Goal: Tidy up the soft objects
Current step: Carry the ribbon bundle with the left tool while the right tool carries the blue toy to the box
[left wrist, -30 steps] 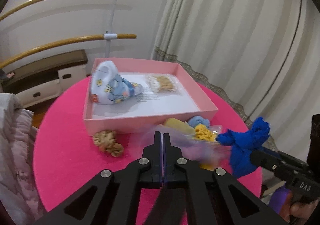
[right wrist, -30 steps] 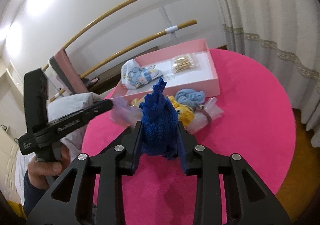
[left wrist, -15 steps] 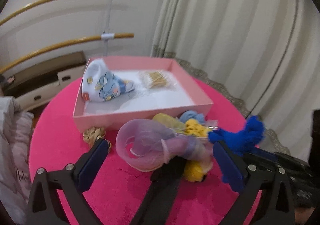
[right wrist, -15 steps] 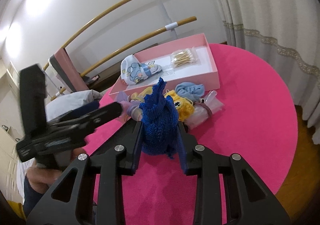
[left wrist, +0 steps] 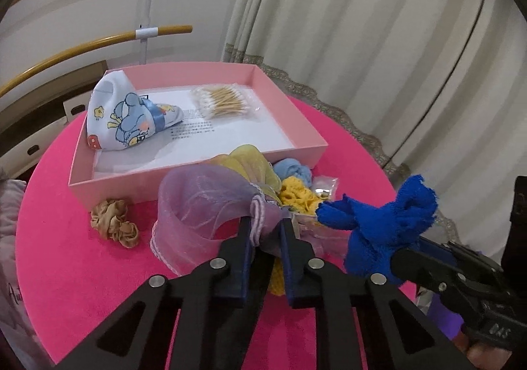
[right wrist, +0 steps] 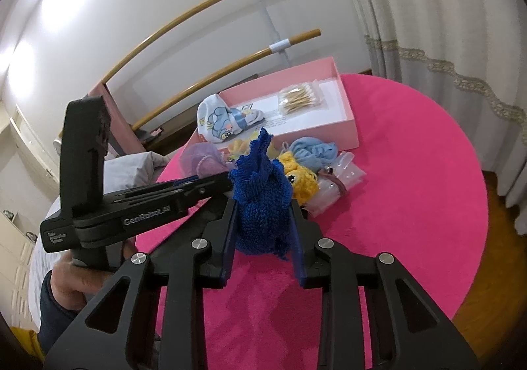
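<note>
Pinching the lilac organza scrunchie (left wrist: 197, 205) at its near edge, the left gripper (left wrist: 265, 225) sits just short of the pink box (left wrist: 290, 106), which lies straight ahead and beyond; the right gripper (right wrist: 263, 205) clamps the blue knitted cloth (right wrist: 260, 202), farther right.

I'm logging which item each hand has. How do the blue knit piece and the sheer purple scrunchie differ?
The blue knit piece is thick, opaque and deep blue; the sheer purple scrunchie is thin, see-through and pale. The blue knit piece bunches upright in the right claw; the sheer purple scrunchie spreads into a loose loop from the left claw. Both are soft and clamped.
</note>
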The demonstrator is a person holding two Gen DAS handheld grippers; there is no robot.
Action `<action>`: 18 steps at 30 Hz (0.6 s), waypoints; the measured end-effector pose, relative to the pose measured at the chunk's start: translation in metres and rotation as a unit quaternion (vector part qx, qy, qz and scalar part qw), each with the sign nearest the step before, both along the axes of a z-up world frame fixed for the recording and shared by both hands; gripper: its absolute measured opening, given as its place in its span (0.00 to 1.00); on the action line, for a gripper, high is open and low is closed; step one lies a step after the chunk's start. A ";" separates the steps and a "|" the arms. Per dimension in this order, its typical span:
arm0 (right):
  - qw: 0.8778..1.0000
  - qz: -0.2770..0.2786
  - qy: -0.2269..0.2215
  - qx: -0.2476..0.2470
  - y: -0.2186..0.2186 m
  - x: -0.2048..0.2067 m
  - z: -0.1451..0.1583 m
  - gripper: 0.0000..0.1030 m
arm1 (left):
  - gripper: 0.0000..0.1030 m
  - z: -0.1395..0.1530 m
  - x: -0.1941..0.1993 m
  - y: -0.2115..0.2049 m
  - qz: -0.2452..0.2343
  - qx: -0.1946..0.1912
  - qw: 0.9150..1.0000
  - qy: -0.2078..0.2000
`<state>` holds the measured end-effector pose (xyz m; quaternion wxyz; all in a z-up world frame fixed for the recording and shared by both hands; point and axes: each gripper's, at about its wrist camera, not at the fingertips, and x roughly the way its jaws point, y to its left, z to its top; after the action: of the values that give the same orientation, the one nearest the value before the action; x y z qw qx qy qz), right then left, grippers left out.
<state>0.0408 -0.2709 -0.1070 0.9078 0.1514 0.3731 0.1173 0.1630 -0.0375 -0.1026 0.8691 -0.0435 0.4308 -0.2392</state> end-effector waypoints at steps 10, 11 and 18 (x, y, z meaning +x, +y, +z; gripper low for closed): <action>0.999 -0.032 -0.001 -0.006 -0.020 -0.008 0.003 0.21 | 0.08 0.016 -0.028 0.031 0.023 -0.007 0.999 -0.036; 0.999 -0.037 0.000 -0.007 -0.023 -0.008 0.003 0.21 | 0.07 0.018 -0.031 0.035 0.028 -0.005 0.999 -0.041; 0.999 -0.048 -0.012 -0.004 -0.036 -0.017 0.011 0.21 | 0.07 0.043 -0.060 0.056 0.048 0.010 0.996 -0.071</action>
<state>0.0239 -0.3065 -0.0957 0.9174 0.1643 0.3547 0.0743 0.1033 0.0187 -0.0597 0.9084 -0.0382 0.3677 -0.1952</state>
